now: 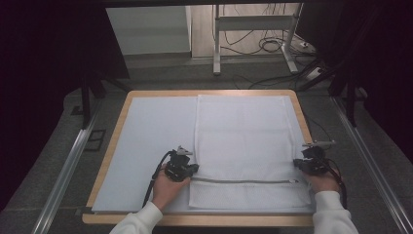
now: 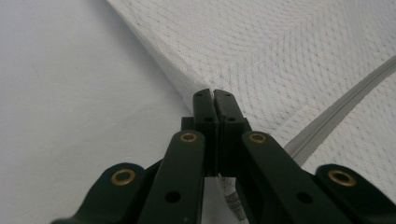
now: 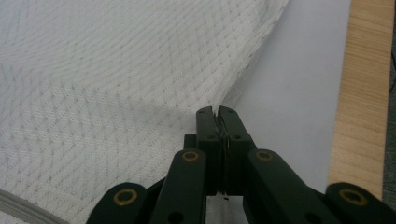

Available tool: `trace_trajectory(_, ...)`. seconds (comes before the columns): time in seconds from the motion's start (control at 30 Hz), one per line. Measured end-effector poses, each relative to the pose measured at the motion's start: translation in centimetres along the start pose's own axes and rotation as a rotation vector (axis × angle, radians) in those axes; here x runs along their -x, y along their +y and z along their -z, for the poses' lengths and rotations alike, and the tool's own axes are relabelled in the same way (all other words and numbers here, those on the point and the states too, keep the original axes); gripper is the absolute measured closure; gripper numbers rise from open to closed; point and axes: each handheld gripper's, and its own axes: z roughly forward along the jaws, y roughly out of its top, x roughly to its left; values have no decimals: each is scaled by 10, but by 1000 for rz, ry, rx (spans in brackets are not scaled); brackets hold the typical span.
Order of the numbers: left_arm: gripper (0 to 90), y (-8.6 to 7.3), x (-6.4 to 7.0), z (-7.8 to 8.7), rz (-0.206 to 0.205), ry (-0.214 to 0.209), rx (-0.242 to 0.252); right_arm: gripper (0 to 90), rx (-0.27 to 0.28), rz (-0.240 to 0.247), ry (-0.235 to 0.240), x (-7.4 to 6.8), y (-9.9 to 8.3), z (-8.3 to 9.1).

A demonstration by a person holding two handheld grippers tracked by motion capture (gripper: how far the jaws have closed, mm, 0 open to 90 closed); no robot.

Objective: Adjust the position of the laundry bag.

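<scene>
Each hand-held gripper, left [image 1: 194,169] and right [image 1: 298,164], clamps one side edge of the mesh bag [image 1: 246,141], holding it spread flat on the bench [image 1: 112,146].

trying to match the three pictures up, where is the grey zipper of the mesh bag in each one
High view: the zipper runs across the mesh bag near its front edge, between the two grippers.
Left gripper view: it slants along the right side.
Right gripper view: a short bit at the bottom left corner.
Shared landmark: the bag's white mesh.
</scene>
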Motion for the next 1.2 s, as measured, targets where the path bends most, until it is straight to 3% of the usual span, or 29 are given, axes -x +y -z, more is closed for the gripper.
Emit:
trace_trajectory(0.63,900,-7,-14,12,26,8,6,873,27,17,30,-14,5,-5)
trace_trajectory(1.2,900,-14,-31,27,44,8,10,873,62,23,94,-27,8,-7)
